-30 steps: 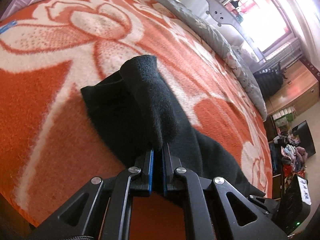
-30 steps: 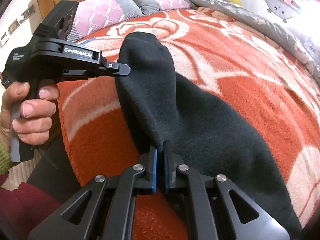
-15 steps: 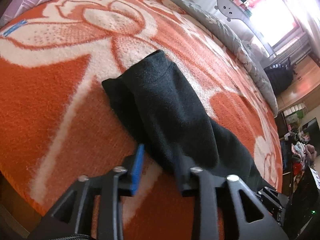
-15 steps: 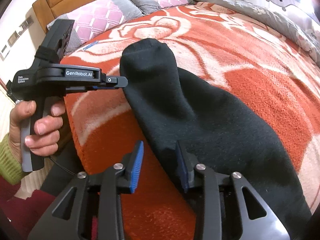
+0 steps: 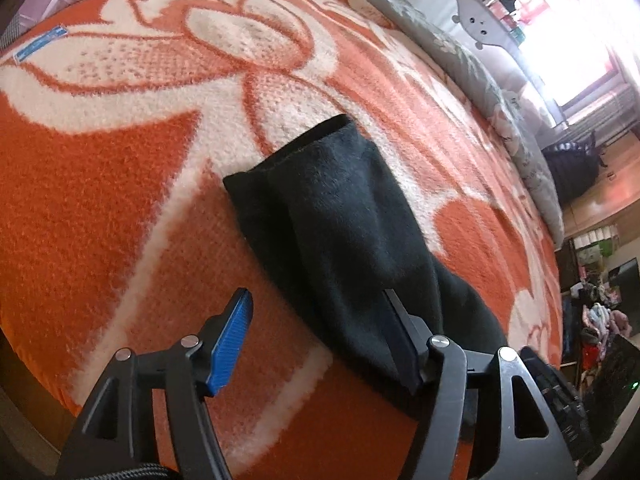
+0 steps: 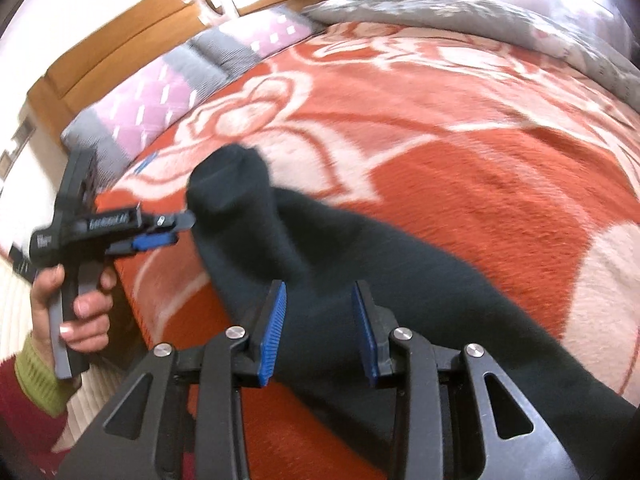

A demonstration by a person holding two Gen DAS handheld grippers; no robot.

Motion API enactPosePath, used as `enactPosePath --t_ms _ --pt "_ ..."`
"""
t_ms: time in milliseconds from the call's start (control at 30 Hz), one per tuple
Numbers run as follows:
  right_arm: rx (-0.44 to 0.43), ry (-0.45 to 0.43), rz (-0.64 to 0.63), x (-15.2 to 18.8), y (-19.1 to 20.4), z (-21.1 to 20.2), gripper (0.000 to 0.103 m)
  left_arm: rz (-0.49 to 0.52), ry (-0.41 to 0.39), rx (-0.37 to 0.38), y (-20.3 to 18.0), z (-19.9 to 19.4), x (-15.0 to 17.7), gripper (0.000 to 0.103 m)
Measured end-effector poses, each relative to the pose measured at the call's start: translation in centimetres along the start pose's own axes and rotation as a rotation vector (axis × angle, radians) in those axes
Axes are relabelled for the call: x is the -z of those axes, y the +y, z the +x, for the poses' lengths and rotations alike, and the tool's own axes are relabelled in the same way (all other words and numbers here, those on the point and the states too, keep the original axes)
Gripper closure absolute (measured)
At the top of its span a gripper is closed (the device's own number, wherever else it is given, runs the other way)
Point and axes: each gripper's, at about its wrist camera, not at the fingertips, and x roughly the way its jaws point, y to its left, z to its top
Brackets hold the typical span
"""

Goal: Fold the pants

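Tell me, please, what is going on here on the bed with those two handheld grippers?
A person is folding dark pants laid on an orange and cream floral blanket. The fabric lies doubled over on the blanket. The left gripper is opening, its fingers clear of the cloth on one side. The right gripper stands open just above the pants, gripping nothing. A hand holds the left gripper at the bed's edge.

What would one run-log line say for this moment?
left hand-held gripper: opening, holds nothing | right hand-held gripper: open, over pants | black pants: released, flat on orange blanket
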Motion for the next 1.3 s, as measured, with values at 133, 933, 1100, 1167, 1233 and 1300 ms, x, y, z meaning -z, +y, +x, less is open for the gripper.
enactPosePath --t_ms 133,933,1100,1167,1233,1300 --pt "0.021 -0.013 0.065 -1.0 -2.4 0.0 0.067 -0.015 0.014 -0.037 0.4 1.3 -0.9 0.038" --pt "-0.035 0.311 -0.112 -5.3 -3.5 12.6 0.067 0.000 0.010 -0.010 2.6 4.1 -3.6 0.054" --pt "-0.010 0.351 -0.163 -5.4 -2.6 13.2 0.066 0.026 0.001 -0.026 1.7 5.5 -4.2 0.062" --pt "-0.010 0.364 -0.177 -5.4 -2.3 13.1 0.069 0.028 -0.001 -0.022 1.5 5.9 -4.3 0.068" --pt "-0.013 0.353 -0.186 -5.2 -2.1 12.4 0.081 0.036 -0.009 0.012 1.4 5.9 -4.4 0.079" --pt "0.003 0.312 -0.210 -4.6 -1.4 11.3 0.088 0.051 -0.041 0.044 1.2 5.1 -4.2 0.087"
